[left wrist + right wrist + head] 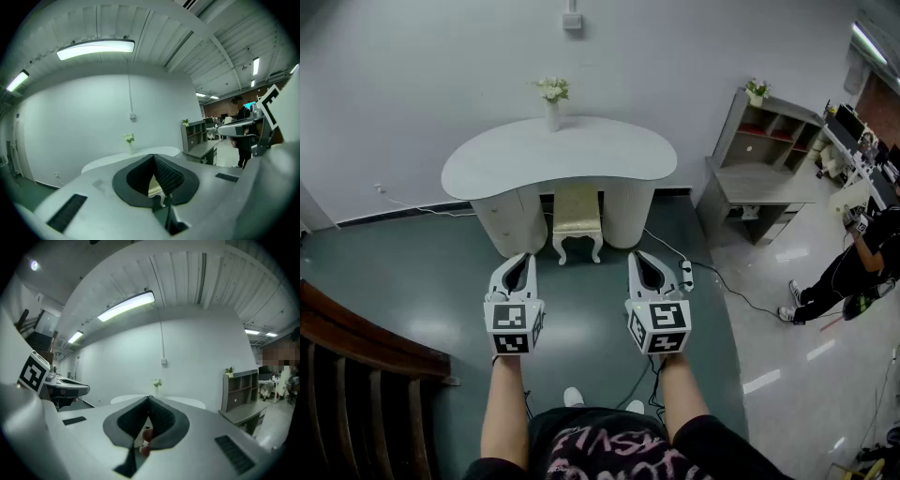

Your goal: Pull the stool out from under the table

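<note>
Standing tucked under white table (487,169), cream-cushioned stool (577,217), white curved legs

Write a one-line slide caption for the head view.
Left gripper and right gripper, both shut, held side by side before the stool tucked under the white table with a flower vase.

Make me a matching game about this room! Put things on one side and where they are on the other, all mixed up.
Things:
1. cream-cushioned stool with white legs
2. white vase of flowers
3. small potted plant
4. white power strip

Places:
A. on the dark green floor
B. on top of the grey shelf unit
C. tucked under the white curved table
D. standing on that table

Pairs: 1-C, 2-D, 3-B, 4-A
</note>
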`<state>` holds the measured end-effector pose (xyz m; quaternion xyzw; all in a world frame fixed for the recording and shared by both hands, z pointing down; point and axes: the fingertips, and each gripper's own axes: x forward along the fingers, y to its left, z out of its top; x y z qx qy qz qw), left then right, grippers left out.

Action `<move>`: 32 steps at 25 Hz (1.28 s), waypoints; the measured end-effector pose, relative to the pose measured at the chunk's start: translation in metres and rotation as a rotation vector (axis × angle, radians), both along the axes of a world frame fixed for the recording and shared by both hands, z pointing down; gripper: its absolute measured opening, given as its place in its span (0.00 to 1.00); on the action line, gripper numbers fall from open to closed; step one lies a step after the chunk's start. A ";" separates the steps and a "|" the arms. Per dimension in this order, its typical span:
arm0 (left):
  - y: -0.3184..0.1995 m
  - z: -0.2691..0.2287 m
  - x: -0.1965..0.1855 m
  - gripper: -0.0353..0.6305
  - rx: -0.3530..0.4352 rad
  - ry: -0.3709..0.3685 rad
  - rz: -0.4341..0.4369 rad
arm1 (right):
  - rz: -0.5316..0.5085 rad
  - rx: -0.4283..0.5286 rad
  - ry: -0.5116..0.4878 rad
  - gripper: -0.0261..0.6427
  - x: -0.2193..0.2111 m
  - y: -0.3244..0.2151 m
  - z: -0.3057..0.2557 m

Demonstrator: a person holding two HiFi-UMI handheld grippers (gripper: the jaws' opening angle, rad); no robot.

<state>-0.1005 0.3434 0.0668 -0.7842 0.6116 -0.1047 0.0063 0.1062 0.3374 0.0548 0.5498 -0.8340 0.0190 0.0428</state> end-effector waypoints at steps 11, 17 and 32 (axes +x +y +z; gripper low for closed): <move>-0.011 0.002 -0.011 0.07 -0.004 0.008 0.009 | 0.016 -0.003 0.015 0.13 -0.011 -0.011 0.000; -0.011 0.008 -0.024 0.07 -0.015 0.000 0.031 | 0.028 0.008 0.024 0.13 -0.029 -0.010 0.002; -0.010 0.031 -0.043 0.07 -0.060 0.003 0.112 | 0.075 -0.014 0.043 0.13 -0.053 0.000 0.014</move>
